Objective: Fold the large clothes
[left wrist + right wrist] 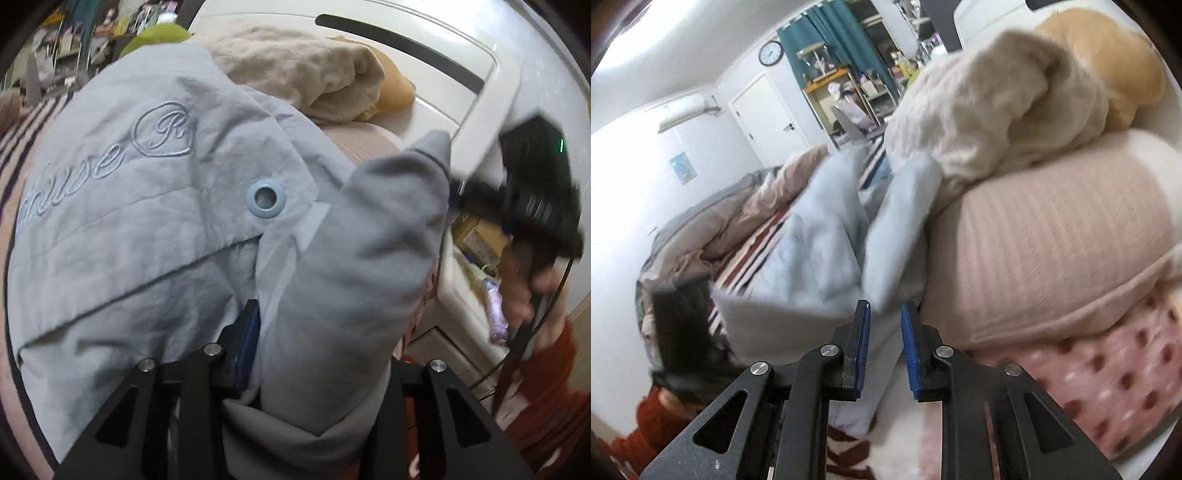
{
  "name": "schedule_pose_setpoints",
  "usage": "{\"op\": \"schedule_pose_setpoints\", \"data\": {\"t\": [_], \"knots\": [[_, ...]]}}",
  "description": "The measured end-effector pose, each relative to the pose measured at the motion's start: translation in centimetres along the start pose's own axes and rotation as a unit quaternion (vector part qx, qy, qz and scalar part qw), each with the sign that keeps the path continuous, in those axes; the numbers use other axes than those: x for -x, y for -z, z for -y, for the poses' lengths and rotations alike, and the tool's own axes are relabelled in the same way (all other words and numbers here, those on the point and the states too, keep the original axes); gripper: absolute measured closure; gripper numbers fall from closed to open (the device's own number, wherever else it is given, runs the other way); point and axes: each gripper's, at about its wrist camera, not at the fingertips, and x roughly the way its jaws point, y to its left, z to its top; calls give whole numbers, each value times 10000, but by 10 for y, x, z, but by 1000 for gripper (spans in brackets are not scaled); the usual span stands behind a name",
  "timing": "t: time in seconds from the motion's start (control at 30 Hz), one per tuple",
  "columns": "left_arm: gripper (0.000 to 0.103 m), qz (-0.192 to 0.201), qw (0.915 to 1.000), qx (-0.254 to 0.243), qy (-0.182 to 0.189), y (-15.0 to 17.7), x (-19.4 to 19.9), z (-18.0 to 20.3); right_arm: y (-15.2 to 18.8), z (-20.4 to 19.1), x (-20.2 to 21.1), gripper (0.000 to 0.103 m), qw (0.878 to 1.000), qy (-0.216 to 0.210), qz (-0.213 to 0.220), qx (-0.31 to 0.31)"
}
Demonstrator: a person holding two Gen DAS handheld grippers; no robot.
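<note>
A light grey-blue hoodie [155,206] with embroidered script and a round eyelet fills the left wrist view, draped over the bed. My left gripper [295,332] is shut on a fold of its fabric; only the left blue pad [251,332] shows, the rest is covered by cloth. In the right wrist view the same hoodie [820,251] lies bunched on the striped bedding. My right gripper [884,321] is open and empty, just in front of a hanging fold of it. The right gripper also shows, blurred, in the left wrist view [461,192] at a raised corner of the hoodie.
A beige pillow [1052,251] lies right of the hoodie, with a cream fleece blanket [990,110] and a tan plush [1108,62] on it. A pink dotted blanket [1108,373] lies lower right. A white headboard [424,66] stands behind. The person's red sleeve [554,369] is at right.
</note>
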Motion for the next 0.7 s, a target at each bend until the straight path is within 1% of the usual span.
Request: {"op": "schedule_pose_setpoints", "data": {"t": [0.07,0.1,0.17,0.2,0.23,0.27,0.3,0.33,0.37,0.4,0.43,0.5,0.53,0.57,0.6,0.63,0.67,0.7], "knots": [[58,65,9999,61,92,4,7,6,-13,-6,1,67,9998,-92,71,180],[54,88,9998,89,148,8,10,12,-21,-11,-2,65,9995,-186,63,255],[38,139,9996,2,266,12,20,19,-33,-22,-15,65,9986,-406,3,338],[37,161,9993,-48,323,19,23,28,-36,-30,-22,65,9977,-555,-45,388],[35,184,9990,-110,398,24,32,33,-39,-40,-32,65,9961,-728,-165,477],[34,206,9987,-134,449,27,43,38,-39,-43,-41,65,9947,-812,-308,542],[33,286,9983,-121,497,34,59,39,-28,-44,-42,65,9934,-826,-516,598],[32,384,9977,-81,546,36,72,40,-18,-49,-49,64,9924,-709,-778,643],[29,507,9969,-21,610,38,86,38,-12,-53,-55,62,9911,-643,-950,669],[27,656,9958,41,633,41,102,34,-4,-52,-60,61,9890,-680,-1139,652],[24,838,9950,103,537,45,120,29,6,-48,-65,61,9863,-848,-1321,504],[24,1010,9947,188,96,46,140,18,21,-42,-62,56,9843,-1050,-1406,174],[24,1032,9942,215,-189,43,144,13,21,-40,-61,48,9848,-1075,-1360,120],[24,1019,9929,259,-550,42,147,8,18,-39,-59,33,9860,-1033,-1304,106],[24,951,9907,332,-920,39,148,2,16,-39,-60,27,9875,-939,-1264,106],[24,902,9884,394,-1161,40,149,-1,11,-39,-61,26,9900,-735,-1202,100],[24,884,9857,460,-1361,41,150,-5,6,-39,-63,26,9909,-640,-1185,90],[24,894,9846,495,-1417,41,150,-7,3,-41,-68,28,9902,-688,-1210,80]]}}
